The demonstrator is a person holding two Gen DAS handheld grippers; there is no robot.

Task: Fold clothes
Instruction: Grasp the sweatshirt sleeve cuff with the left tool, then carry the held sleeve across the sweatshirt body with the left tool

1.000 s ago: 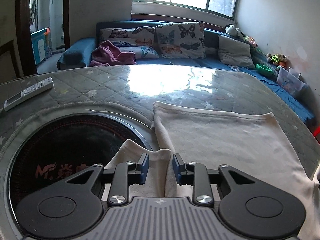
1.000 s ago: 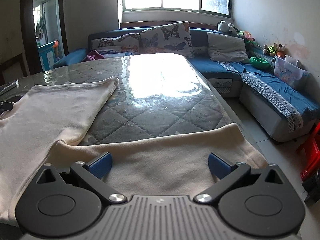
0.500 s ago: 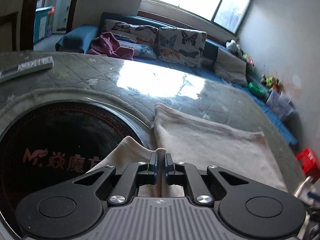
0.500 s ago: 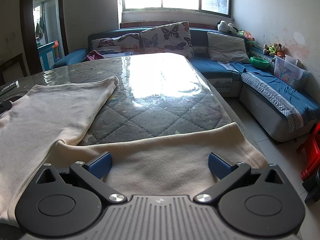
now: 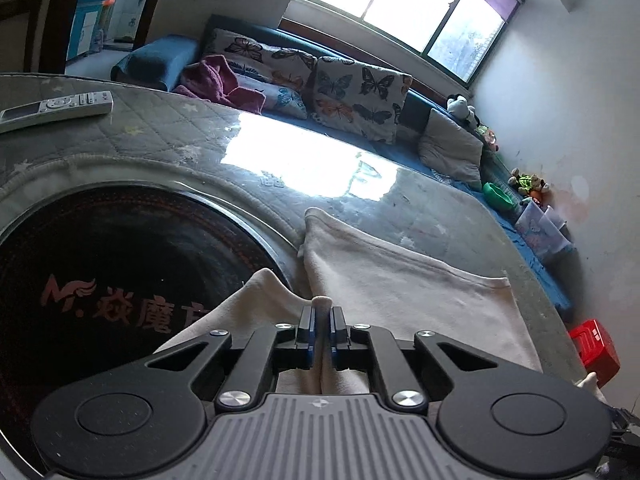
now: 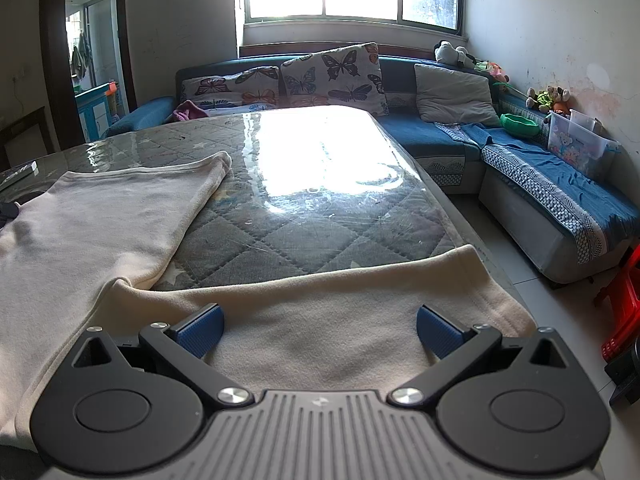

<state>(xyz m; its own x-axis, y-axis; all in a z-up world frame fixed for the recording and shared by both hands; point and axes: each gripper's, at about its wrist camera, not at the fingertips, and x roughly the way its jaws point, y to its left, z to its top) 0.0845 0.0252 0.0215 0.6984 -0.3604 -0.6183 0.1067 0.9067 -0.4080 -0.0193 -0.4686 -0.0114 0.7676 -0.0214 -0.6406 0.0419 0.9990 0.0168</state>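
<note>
A cream garment lies spread on the quilted grey table under clear plastic. My left gripper is shut on a pinched fold of the garment's edge, beside the round black cooktop. In the right wrist view the same garment covers the left of the table, and one part of it stretches across the near edge. My right gripper is open wide just above that part, with cloth between its blue pads.
A remote control lies on the table at the far left. A blue sofa with butterfly cushions runs behind and right of the table. A red stool stands on the floor at the right. The table's right edge drops to tiled floor.
My left gripper closed on the garment's fold and has tilted and lifted slightly. My right gripper has stayed open and still over the near part of the garment.
</note>
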